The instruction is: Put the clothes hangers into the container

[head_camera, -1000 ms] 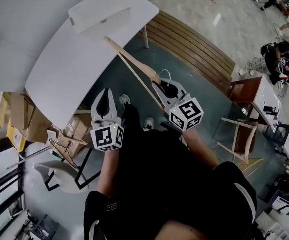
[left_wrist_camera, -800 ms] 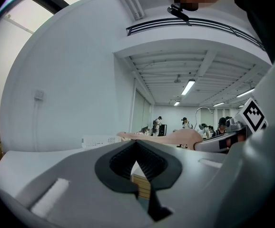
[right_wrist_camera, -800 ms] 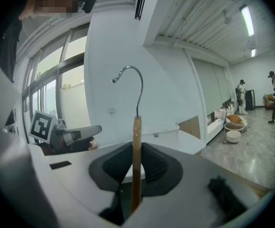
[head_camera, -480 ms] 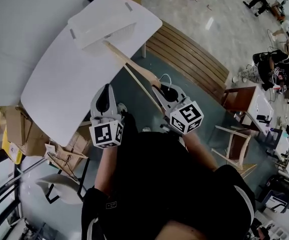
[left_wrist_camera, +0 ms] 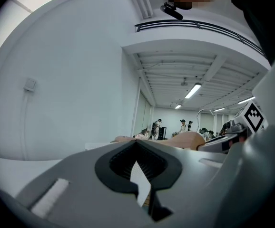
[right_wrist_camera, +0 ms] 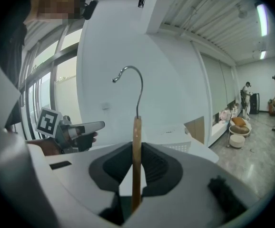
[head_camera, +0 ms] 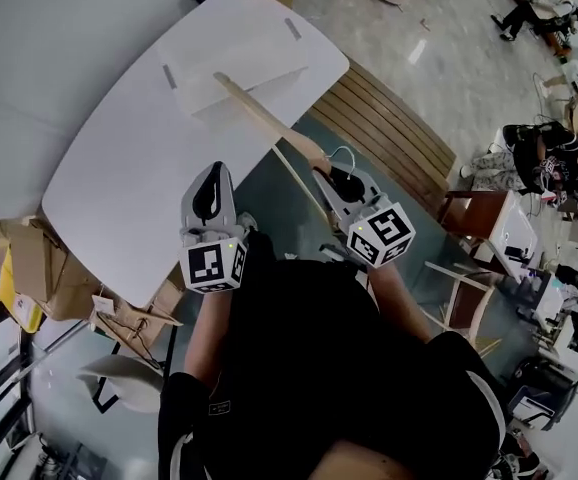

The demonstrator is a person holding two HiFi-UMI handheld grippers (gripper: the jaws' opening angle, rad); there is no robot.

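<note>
The right hand-held gripper (right_wrist_camera: 136, 148) is clamped on a clothes hanger (right_wrist_camera: 136, 127), its jaws pressing the wood from both sides just below the hook (right_wrist_camera: 138, 107). The left hand-held gripper (left_wrist_camera: 136, 144) has its jaws together with nothing between them, and sits beside the right one, apart from the hanger.

In the head view the right hand-held gripper hangs over the strip of floor (head_camera: 269, 183) between the table (head_camera: 119, 168) and a slatted wooden bench (head_camera: 399, 128). The left one sits at the table's rounded near edge. That curved edge runs under the hanger's span. White tabletop spreads from the left hand-held gripper up to the container (head_camera: 229, 43), which stands on the far part of the table near its far corner. Cardboard boxes (head_camera: 49, 253) are packed under the table's left side, and a chair (head_camera: 474, 283) stands off to the right, well apart.

The hanger is pale wood with a broad, gently curved shoulder, a thinner rod beneath it and a silver wire hook. Its long axis runs on a slant from the right hand-held gripper away toward the container. The far tip lies over the white container's opening; whether it touches cannot be told. The hook rises from the clamped middle and curls over toward the left hand-held gripper.
</note>
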